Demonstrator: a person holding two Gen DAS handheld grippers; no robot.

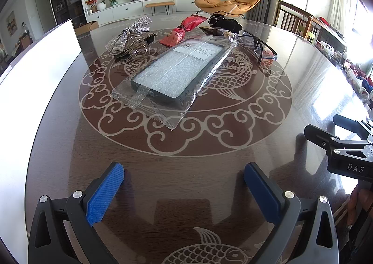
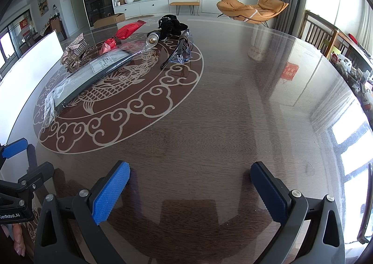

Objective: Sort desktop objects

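A phone case in a clear plastic bag (image 1: 177, 73) lies mid-table; it also shows in the right wrist view (image 2: 93, 70). Beyond it lie a glittery bow hair clip (image 1: 130, 38), a red wrapped packet (image 1: 184, 29), a black fabric item (image 1: 226, 22), a small bottle (image 1: 229, 35) and glasses (image 1: 263, 49). My left gripper (image 1: 184, 182) is open and empty, well short of the bag. My right gripper (image 2: 190, 184) is open and empty over bare table, right of the objects. The glasses (image 2: 179, 52) lie far ahead-left of it.
A white board (image 1: 39, 73) stands along the table's left edge. The round glass-topped table (image 2: 233, 101) has a fish pattern. Wooden chairs (image 1: 296, 19) stand at the far right. The right gripper's body (image 1: 345, 147) shows at the left view's right edge.
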